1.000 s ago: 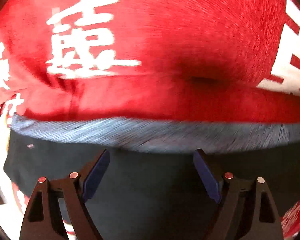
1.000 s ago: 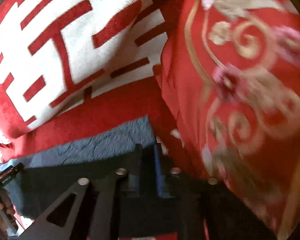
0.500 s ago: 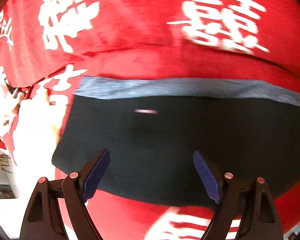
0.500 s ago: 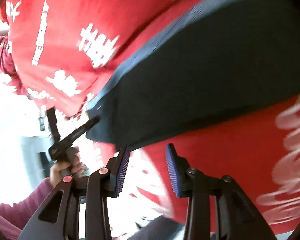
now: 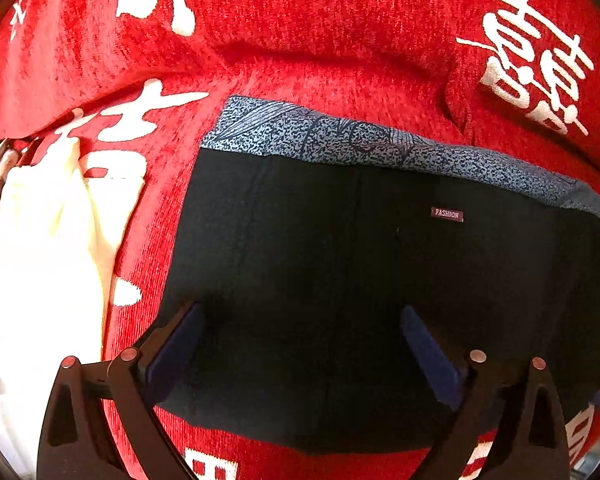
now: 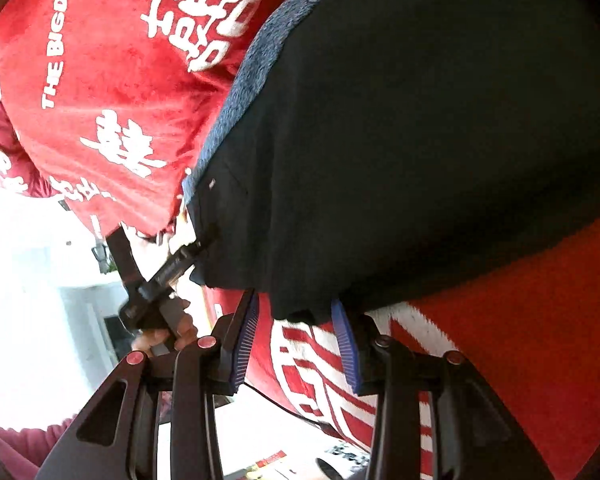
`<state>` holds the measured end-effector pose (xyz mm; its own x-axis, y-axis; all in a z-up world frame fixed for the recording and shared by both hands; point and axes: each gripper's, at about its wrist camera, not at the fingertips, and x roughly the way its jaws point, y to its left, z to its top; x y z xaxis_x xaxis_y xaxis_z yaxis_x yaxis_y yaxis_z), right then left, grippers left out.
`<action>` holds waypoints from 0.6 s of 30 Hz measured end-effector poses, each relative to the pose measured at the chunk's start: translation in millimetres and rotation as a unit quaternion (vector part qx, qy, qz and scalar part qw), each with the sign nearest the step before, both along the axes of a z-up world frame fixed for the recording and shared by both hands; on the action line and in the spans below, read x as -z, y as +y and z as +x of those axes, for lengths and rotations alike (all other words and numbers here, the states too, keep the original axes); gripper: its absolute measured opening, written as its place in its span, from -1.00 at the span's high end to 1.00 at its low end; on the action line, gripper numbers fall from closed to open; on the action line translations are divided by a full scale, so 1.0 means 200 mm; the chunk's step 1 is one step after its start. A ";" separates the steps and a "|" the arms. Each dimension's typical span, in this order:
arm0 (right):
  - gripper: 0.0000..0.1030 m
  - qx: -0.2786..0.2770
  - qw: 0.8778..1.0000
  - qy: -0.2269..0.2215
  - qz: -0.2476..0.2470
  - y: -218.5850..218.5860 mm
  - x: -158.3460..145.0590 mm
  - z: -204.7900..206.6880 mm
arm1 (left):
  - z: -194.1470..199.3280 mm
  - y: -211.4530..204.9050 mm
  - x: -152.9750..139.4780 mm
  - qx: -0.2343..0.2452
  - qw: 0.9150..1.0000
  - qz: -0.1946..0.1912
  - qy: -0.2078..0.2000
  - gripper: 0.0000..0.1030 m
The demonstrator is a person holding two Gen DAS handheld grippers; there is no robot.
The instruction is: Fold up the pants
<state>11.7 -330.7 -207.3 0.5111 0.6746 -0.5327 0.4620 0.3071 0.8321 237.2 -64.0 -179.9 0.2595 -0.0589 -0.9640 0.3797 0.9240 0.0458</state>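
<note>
The black pants [image 5: 340,272] lie folded flat on a red blanket [image 5: 300,52] with white characters. A blue-grey patterned band [image 5: 360,140] runs along their far edge, and a small "FASHION" label [image 5: 447,214] shows. My left gripper [image 5: 300,328] is open and hovers over the pants' near part. In the right wrist view the pants [image 6: 420,120] fill the upper right. My right gripper [image 6: 296,320] is open, its blue pads on either side of the pants' near corner. The left gripper [image 6: 160,280] shows there at the pants' left edge, held by a hand.
The red blanket [image 6: 120,80] covers the whole surface and drops off at the left. A pale cloth patch [image 5: 40,260] lies left of the pants. Bright white floor and furniture [image 6: 40,300] lie beyond the blanket's edge.
The right gripper opened and swung back to the pants' near corner. The left gripper moved left along the pants, then lower and closer over them, staying open.
</note>
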 end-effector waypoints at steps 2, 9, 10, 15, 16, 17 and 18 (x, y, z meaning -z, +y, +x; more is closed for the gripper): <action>0.20 0.019 1.000 -0.002 0.016 -0.01 0.03 0.03 | 0.03 0.00 0.02 0.005 1.000 -0.004 0.003 -0.94; 0.82 -0.020 0.995 -0.028 -0.098 0.01 -0.22 0.05 | 0.03 0.04 0.01 0.023 1.000 -0.013 0.011 -0.94; 0.82 -0.019 0.994 -0.014 -0.103 0.02 -0.19 0.03 | 0.04 0.04 0.02 0.024 1.000 -0.013 0.009 -0.95; 0.83 -0.005 0.997 0.025 -0.079 0.02 -0.03 -0.08 | 0.00 0.02 0.00 0.030 1.000 0.004 0.004 -0.95; 0.83 -0.012 0.996 0.029 -0.078 0.01 -0.04 -0.08 | -0.01 0.01 -0.02 0.031 0.999 0.015 0.004 -0.95; 0.79 -0.020 0.996 0.035 -0.081 0.01 -0.05 -0.09 | -0.02 0.01 -0.03 0.030 0.999 0.024 0.003 -0.95; 0.68 -0.035 0.994 0.046 -0.090 -0.01 -0.08 -0.10 | -0.04 -0.01 -0.06 0.029 0.999 0.030 0.002 -0.95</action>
